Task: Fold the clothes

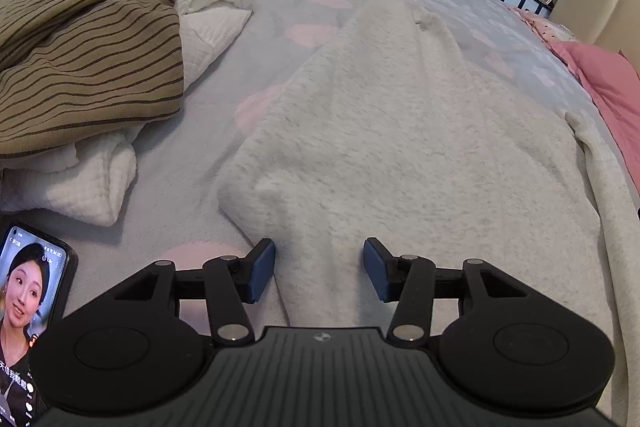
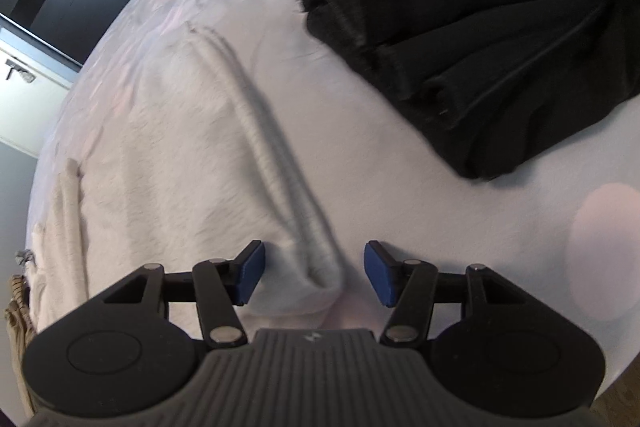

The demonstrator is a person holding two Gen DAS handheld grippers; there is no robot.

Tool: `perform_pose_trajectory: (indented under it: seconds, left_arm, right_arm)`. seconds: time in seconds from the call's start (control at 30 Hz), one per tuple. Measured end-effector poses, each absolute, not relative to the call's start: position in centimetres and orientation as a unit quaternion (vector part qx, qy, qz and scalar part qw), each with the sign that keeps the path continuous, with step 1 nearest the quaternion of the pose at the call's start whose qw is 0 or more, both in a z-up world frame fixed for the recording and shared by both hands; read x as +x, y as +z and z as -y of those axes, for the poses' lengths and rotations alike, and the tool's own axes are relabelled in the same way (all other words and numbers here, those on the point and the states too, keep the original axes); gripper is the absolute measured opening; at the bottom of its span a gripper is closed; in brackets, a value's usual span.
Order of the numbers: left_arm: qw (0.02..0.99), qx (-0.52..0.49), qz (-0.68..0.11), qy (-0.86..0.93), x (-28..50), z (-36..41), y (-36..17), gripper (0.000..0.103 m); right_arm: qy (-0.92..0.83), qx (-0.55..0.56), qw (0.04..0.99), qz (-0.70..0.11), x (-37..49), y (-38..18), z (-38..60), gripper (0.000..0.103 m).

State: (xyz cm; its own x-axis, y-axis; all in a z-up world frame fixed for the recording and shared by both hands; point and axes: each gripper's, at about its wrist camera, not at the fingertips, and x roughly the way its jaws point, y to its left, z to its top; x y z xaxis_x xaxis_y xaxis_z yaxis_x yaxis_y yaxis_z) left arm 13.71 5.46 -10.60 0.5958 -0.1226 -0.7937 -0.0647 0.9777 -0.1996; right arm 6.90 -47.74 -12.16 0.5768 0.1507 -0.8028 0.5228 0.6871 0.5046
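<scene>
Grey bedspread with pink spots (image 1: 208,131) carries fluffy pale grey sweater (image 1: 380,131); left gripper (image 1: 319,269) and right gripper (image 2: 315,273) both spread apart, straddling its fabric, pads not pressing.

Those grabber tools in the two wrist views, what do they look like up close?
Both look alike: the left gripper and right gripper are matte black plastic, each with a ribbed body bearing a small round emblem, two round discs, hinged linkage arms with silver pins, and blue pads on the fingertips.
</scene>
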Motion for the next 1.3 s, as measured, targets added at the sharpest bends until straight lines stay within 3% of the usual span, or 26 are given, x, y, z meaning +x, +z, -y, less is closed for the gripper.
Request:
perform_pose_trajectory:
  seconds: [0.03,0.1,0.2,0.37,0.53,0.77,1.3]
  left_arm:
    - [0.887,-0.104,-0.449,-0.017,13.7,-5.5,-10.6,0.047]
    - [0.887,-0.104,-0.449,-0.017,13.8,-5.6,-10.6,0.047]
    - [0.886,-0.108,-0.45,-0.017,13.7,-5.6,-10.5,0.046]
    - [0.884,-0.117,-0.452,-0.016,13.6,-5.8,-10.3,0.046]
    - [0.882,-0.126,-0.454,-0.02,13.4,-6.0,-10.1,0.046]
    - [0.879,-0.143,-0.454,-0.025,13.2,-6.4,-9.8,0.046]
    - [0.877,-0.169,-0.448,-0.029,13.1,-7.0,-9.2,0.046]
  right_arm:
    - [-0.112,0.378,0.804,-0.445,7.1,-12.1,47.6,0.049]
    - [-0.12,0.352,0.812,-0.449,7.3,-12.0,47.0,0.026]
    - [-0.134,0.345,0.818,-0.441,7.1,-11.4,46.6,0.018]
    - [-0.128,0.284,0.852,-0.42,7.2,-8.2,43.2,0.016]
    - [-0.105,0.152,0.894,-0.409,8.3,-5.7,36.9,0.015]
    - [-0.052,0.017,0.912,-0.407,9.8,-5.1,27.8,0.014]
    - [0.063,-0.064,0.89,-0.447,12.0,-8.2,17.9,0.013]
